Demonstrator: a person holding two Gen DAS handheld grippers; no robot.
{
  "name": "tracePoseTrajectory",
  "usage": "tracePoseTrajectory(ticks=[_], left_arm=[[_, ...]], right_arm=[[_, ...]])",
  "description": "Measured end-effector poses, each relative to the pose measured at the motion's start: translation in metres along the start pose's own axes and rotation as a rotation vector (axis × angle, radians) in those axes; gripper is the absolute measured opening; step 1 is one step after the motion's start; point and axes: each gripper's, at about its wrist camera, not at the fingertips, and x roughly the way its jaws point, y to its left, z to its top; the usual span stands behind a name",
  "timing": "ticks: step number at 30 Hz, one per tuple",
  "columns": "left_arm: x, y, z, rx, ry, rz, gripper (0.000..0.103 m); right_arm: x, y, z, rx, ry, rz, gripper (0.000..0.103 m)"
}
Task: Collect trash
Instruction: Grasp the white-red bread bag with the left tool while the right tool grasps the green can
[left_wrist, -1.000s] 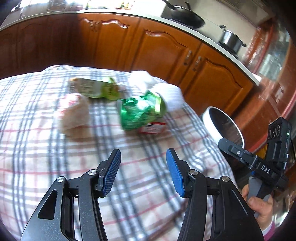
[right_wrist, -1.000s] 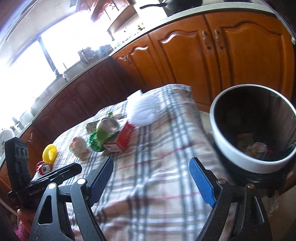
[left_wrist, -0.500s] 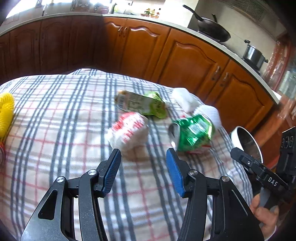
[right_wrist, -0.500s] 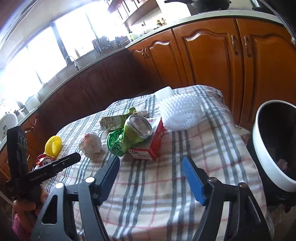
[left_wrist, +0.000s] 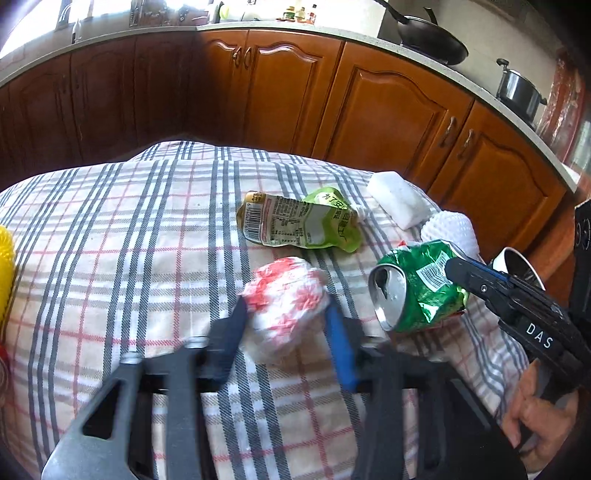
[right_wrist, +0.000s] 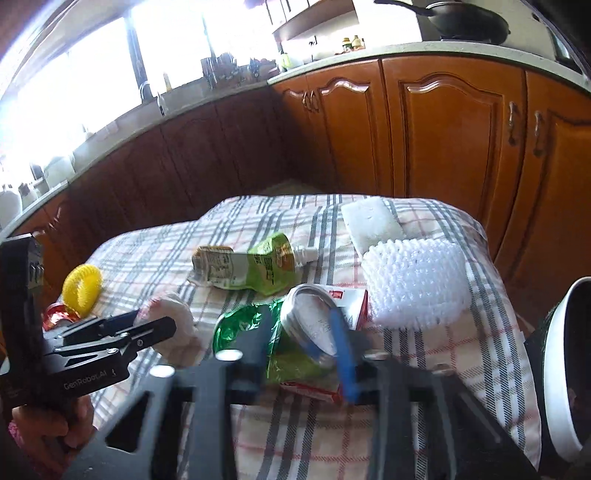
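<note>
Now the left gripper (left_wrist: 284, 328) has its 2 blue pads around the crumpled wrapper (left_wrist: 286, 306), touching or nearly so; whether they have clamped cannot be told through the blur. The right gripper (right_wrist: 301, 343) straddles the crushed can (right_wrist: 291, 339) the same way, grip unconfirmed. Beside the can lie a red-and-white carton (right_wrist: 349, 302), a green pouch (left_wrist: 303, 221), a white mesh ball (right_wrist: 415, 282) and a foam block (right_wrist: 371, 221); the bin (right_wrist: 554, 365) stands past the can, off the cloth's edge.

Risk, as a judgement: the can leans on the carton, so lifting may drag it; the soft wrapper could slip out.

Only the right view shows the yellow ring (right_wrist: 82, 286).
</note>
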Motion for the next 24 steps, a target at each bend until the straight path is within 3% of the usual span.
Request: tracePoseTrajectory(ticks=[13,18,19,20,24], left_arm=[[-0.047,-0.041,-0.009,0.026,-0.057,-0.145,0.018],[-0.05,-0.063,-0.016,0.057,-0.043,-0.186,0.018],[-0.05,-0.064,-0.017,0.058,-0.039,-0.19,0.018],[-0.049,-0.067,-0.019,0.059,-0.033,-0.196,0.018],[-0.046,-0.072,-0.025,0.062,-0.011,-0.204,0.018]], right_arm=[[-0.071,-0.019,-0.02,0.047,-0.093,0.014,0.019],[-0.085,-0.034,-0.041,0.059,-0.035,0.008,0.017],[-0.085,-0.037,-0.048,0.063,-0.014,0.008,0.012],[-0.084,-0.041,-0.054,0.069,0.011,0.008,0.001],[-0.086,-0.048,-0.07,0.074,0.053,0.01,0.007]])
